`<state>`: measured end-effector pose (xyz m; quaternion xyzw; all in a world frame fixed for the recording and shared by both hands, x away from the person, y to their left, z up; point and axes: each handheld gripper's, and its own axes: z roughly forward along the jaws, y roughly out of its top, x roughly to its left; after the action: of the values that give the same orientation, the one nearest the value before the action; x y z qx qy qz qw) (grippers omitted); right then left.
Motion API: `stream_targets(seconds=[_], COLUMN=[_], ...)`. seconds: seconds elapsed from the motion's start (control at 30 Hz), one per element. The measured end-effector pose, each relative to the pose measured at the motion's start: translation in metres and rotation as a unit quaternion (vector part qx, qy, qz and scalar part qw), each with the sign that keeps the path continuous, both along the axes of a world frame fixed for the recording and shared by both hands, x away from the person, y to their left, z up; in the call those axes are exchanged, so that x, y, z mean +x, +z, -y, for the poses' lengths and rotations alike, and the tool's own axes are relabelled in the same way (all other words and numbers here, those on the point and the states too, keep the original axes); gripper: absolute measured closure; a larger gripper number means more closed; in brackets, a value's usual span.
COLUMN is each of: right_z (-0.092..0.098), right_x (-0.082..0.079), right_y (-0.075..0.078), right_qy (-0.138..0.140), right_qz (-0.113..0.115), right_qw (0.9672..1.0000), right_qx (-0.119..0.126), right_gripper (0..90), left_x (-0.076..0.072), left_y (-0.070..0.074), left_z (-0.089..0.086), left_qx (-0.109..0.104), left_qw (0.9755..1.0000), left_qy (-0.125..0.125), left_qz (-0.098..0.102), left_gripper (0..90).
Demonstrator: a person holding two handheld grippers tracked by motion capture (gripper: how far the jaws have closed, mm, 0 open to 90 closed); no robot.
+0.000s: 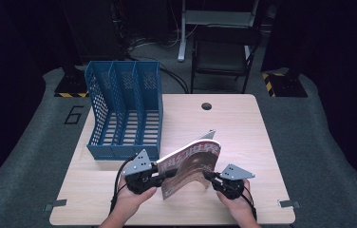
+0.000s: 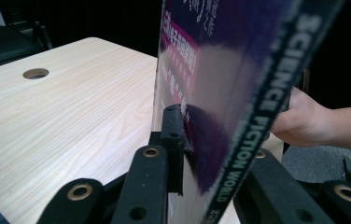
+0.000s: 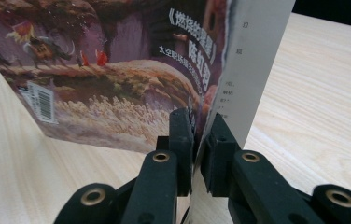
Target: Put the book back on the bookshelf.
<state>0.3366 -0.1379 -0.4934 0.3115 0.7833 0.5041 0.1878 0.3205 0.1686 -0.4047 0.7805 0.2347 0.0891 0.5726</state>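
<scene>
Two grippers hold one magazine (image 1: pixel 188 164) upright on the table (image 1: pixel 243 133). The left gripper (image 1: pixel 160 173) pinches its spine edge. The right gripper (image 1: pixel 210 176) clamps narrowly on its page edge.

magazine (image 2: pixel 239 70) | top cut off, cover blurred (close to lens) | far pad hidden

Glossy paper magazine (image 1: pixel 191 164), pale matt wood-grain table (image 1: pixel 243 128), blue perforated plastic file rack (image 1: pixel 124 111), matt black tongs
</scene>
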Motion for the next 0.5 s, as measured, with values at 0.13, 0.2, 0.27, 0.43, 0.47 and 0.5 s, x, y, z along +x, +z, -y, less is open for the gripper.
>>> stream_targets(seconds=[0.13, 0.2, 0.27, 0.43, 0.47, 0.5], right_z=[0.003, 0.004, 0.005, 0.005, 0.005, 0.005], right_x=[0.002, 0.002, 0.002, 0.002, 0.002, 0.002], right_y=[0.000, 0.001, 0.001, 0.001, 0.001, 0.000], right_qy=[0.012, 0.015, 0.015, 0.015, 0.013, 0.009], right_qz=[-0.007, -0.009, -0.007, -0.013, -0.011, -0.012], right_qw=[0.9999, 0.9998, 0.9999, 0.9998, 0.9998, 0.9998], right_qx=[0.006, 0.004, 0.003, 0.007, 0.008, 0.011], right_gripper=[82.7, 81.4, 80.4, 78.0, 77.1, 75.8], left_x=[0.000, 0.001, 0.003, 0.008, 0.009, 0.010], left_y=[0.005, 0.013, 0.019, 0.028, 0.029, 0.031], left_z=[-0.001, 0.000, 0.002, 0.008, 0.009, 0.010], left_qx=[-0.007, -0.010, -0.013, -0.011, -0.008, -0.002], left_qw=[1.0000, 0.9999, 0.9999, 0.9999, 0.9999, 0.9999], left_qy=[0.002, -0.007, -0.010, -0.011, -0.010, -0.010], left_qz=[-0.003, -0.004, -0.004, 0.003, 0.007, 0.013], left_gripper=[75.7, 72.8, 72.0, 70.2, 70.2, 72.0])
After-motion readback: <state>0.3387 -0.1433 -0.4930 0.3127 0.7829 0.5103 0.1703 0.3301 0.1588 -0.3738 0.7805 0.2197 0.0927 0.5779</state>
